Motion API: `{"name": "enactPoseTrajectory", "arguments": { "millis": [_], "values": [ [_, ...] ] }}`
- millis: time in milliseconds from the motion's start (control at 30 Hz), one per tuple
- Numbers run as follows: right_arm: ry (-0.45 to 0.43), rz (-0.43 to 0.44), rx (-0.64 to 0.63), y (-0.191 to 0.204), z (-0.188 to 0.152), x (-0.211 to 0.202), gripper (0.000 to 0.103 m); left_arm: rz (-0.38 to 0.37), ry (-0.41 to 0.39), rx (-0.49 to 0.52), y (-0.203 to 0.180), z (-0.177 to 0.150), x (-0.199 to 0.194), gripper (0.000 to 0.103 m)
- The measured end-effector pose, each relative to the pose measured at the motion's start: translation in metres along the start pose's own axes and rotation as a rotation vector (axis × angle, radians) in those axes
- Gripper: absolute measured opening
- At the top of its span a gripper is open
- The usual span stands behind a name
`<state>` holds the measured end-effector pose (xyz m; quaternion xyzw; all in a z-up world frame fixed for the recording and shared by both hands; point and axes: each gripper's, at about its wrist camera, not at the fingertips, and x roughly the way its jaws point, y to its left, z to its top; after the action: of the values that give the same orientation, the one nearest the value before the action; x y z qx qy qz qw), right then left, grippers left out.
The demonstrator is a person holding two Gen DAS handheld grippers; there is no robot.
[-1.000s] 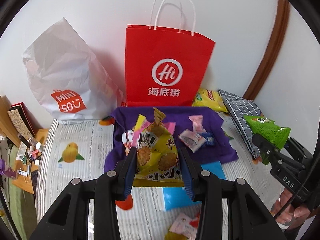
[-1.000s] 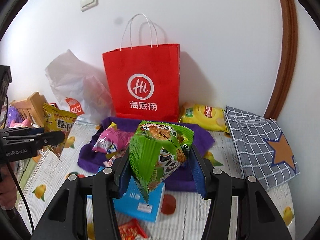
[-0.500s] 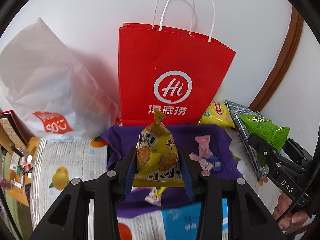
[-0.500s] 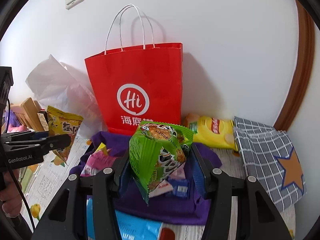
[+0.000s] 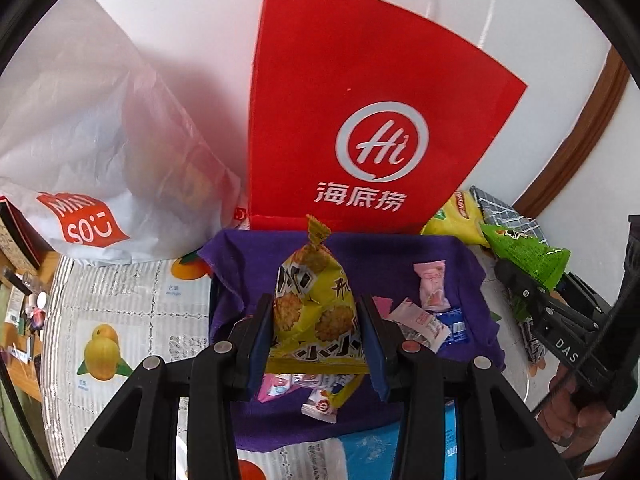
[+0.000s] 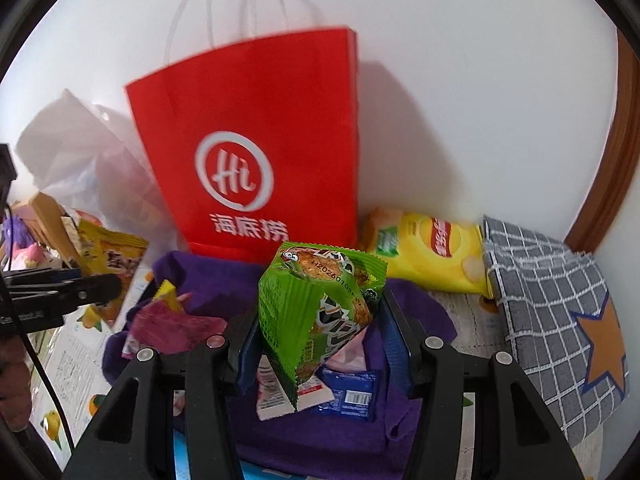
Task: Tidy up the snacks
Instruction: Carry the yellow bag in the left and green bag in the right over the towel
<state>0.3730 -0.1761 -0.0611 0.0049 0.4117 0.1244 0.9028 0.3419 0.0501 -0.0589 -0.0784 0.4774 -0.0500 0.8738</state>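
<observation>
My left gripper (image 5: 314, 344) is shut on a yellow snack packet (image 5: 312, 304) with biscuit pictures, held above a purple cloth (image 5: 256, 264). My right gripper (image 6: 320, 344) is shut on a green snack packet (image 6: 316, 308), also above the purple cloth (image 6: 208, 276). A tall red paper bag (image 5: 360, 120) with white handles stands upright right behind the cloth, close in front of both grippers; it also shows in the right wrist view (image 6: 256, 152). Small wrapped sweets (image 5: 430, 292) lie on the cloth. The right gripper with its green packet (image 5: 524, 256) shows at the right of the left wrist view.
A white Miniso plastic bag (image 5: 92, 152) stands left of the red bag. A yellow crisp bag (image 6: 436, 252) and a grey checked pouch with an orange star (image 6: 560, 320) lie to the right. A blue box (image 5: 372, 452) lies in front. The tablecloth (image 5: 116, 320) has fruit prints.
Both grippers have moved forward toward the red bag with their packets still held. The bag now looks much larger and nearer in both views.
</observation>
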Motion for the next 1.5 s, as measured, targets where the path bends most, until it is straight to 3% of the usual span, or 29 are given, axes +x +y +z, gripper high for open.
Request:
{"name": "enactPoseTrajectory", "arguments": {
  "millis": [267,933,1500],
  "values": [
    [0.018,-0.001,0.018,-0.009,-0.001,0.008,0.052,0.018,-0.001,-0.025,0.010,0.002,0.002,0.039],
    [0.024,0.022,0.032,-0.011,-0.002,0.010,0.052,0.022,0.032,0.014,-0.005,-0.001,0.016,0.039],
    [0.098,0.043,0.025,-0.005,-0.008,0.031,0.052,0.021,0.036,-0.011,0.004,0.000,0.017,0.039]
  ]
}}
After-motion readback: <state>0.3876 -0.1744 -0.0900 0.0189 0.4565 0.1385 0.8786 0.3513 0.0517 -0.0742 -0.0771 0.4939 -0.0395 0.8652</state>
